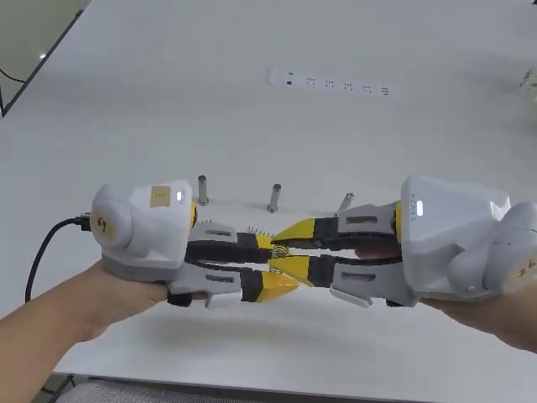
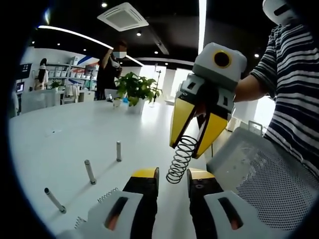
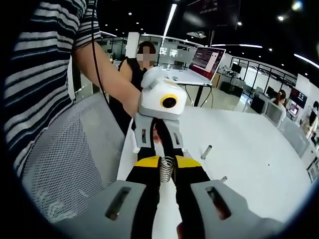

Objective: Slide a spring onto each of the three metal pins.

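The steel coil spring [image 2: 180, 159] is pinched by the yellow-tipped right gripper [image 2: 185, 151], clear of the white table [image 2: 60, 134]. Its lower end hangs between the spread jaws of the left gripper [image 2: 173, 173]. The left gripper view shows three grey metal pins [image 2: 89, 172] standing on the table beside them.

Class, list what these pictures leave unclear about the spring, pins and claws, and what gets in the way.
- Head view: spring mostly hidden where the two claws overlap.
- Head view: rightmost pin base hidden behind the right claw.
- Left gripper view: unclear whether the left claw pinches the spring's lower end.
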The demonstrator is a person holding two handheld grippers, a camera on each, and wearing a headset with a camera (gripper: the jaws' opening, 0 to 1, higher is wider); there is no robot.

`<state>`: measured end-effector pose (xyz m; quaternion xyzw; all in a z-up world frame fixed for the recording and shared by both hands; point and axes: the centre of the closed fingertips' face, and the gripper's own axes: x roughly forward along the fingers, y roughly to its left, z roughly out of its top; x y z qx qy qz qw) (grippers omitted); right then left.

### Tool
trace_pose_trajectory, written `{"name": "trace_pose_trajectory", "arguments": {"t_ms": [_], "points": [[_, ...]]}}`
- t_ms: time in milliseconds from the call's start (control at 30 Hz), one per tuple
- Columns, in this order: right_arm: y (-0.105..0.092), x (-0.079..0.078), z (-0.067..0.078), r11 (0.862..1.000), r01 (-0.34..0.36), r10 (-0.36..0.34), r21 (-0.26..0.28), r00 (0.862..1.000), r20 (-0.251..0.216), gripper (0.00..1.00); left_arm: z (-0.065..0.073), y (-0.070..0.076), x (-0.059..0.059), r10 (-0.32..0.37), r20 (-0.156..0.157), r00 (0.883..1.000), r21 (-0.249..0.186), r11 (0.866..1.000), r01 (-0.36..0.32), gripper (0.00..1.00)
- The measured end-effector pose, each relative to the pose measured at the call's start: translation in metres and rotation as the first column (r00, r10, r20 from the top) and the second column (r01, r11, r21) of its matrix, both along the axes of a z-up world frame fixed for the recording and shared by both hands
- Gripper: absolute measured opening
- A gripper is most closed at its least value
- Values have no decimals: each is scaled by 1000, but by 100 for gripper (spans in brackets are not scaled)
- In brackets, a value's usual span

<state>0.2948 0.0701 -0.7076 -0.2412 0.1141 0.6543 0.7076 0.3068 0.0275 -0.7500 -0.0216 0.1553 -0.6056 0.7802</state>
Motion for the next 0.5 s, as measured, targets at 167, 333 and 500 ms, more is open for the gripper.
{"name": "trace_pose_trajectory", "arguments": {"t_ms": [167,333,500], "points": [[0,1,0,1000,4,-4,-3,1000,6,11,-2,6,4,44,1,999,4,999,-44,30],[-1,4,0,1000,13,-13,-2,1000,6,11,-3,14,8,80,4,997,10,997,-81,37],[-1,5,0,1000,18,-18,-2,1000,6,11,-3,21,12,107,13,994,23,994,-107,46]]}}
